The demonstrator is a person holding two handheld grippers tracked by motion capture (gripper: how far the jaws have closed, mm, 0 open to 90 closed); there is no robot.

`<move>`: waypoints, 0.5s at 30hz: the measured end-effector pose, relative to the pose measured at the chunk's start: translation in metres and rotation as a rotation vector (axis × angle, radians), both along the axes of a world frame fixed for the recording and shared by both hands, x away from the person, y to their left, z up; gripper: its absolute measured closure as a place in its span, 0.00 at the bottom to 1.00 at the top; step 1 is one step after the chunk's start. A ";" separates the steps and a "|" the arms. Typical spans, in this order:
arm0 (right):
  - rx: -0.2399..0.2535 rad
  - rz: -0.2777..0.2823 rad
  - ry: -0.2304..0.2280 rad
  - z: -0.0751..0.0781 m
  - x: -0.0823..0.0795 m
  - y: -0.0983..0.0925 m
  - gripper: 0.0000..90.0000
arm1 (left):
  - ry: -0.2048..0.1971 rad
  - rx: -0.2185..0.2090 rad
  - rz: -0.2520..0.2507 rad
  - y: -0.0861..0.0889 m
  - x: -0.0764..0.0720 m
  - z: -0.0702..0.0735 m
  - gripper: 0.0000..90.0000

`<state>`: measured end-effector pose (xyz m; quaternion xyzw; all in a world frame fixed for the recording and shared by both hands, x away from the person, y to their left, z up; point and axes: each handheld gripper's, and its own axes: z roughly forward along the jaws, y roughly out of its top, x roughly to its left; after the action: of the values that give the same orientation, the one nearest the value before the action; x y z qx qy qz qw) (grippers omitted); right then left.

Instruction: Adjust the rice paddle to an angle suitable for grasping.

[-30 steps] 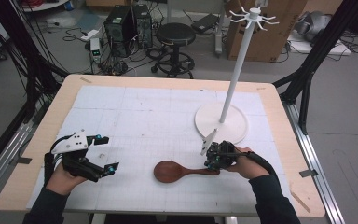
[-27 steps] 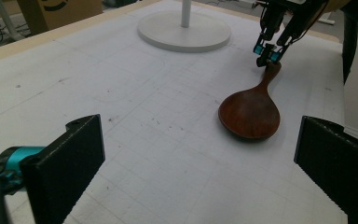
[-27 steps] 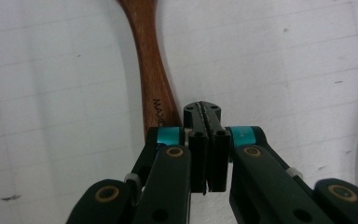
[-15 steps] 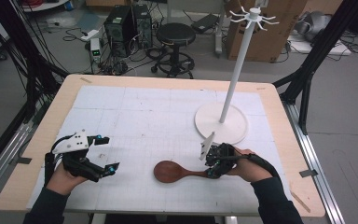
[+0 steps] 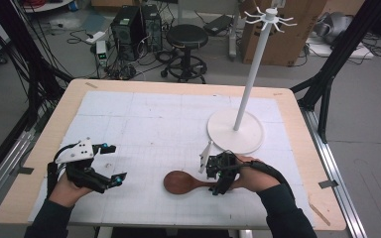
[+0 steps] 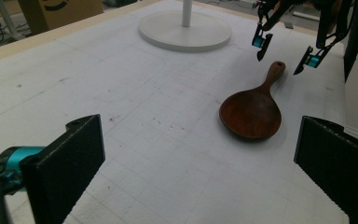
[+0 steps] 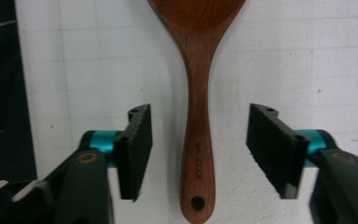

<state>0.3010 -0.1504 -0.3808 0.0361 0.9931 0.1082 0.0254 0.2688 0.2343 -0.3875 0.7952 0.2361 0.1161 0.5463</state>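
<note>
The right hand-held gripper [image 7: 198, 154] hovers over the spoon [image 7: 196, 88] handle; its jaws have just been opening and stand apart, the handle between them untouched. The spoon lies flat on the tabletop [image 5: 144, 114], bowl toward nine o'clock. The left hand-held gripper [image 5: 111, 166], farther toward nine o'clock, is also apart and empty. At one o'clock from the spoon stands a white rack [image 5: 250, 74] with a round base and a slim pole. The spoon is smooth dark wood, oval-bowled, with a hole at the handle end. A regrip on that rounded, polished handle could slip or pivot, and ribbed pads closing off-centre might flick it aside.
</note>
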 end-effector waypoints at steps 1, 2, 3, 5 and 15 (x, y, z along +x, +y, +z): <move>-0.004 0.005 0.003 -0.001 0.001 0.002 0.43 | 0.000 0.000 0.000 0.000 0.000 0.000 0.03; -0.011 0.005 0.004 -0.001 0.001 0.004 0.42 | 0.000 0.000 -0.001 0.000 0.000 0.000 0.03; -0.013 0.006 0.003 -0.002 0.001 0.006 0.41 | 0.000 0.000 -0.001 0.000 0.000 0.000 0.03; -0.021 0.006 0.002 -0.003 0.001 0.009 0.38 | 0.001 0.000 0.002 0.000 0.000 0.000 0.03; -0.074 0.015 0.021 -0.013 0.002 0.019 0.32 | 0.001 0.002 0.001 0.000 0.000 0.000 0.03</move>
<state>0.3027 -0.1311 -0.3935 0.0288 0.9969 0.0711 0.0154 0.2688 0.2338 -0.3877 0.7958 0.2366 0.1161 0.5452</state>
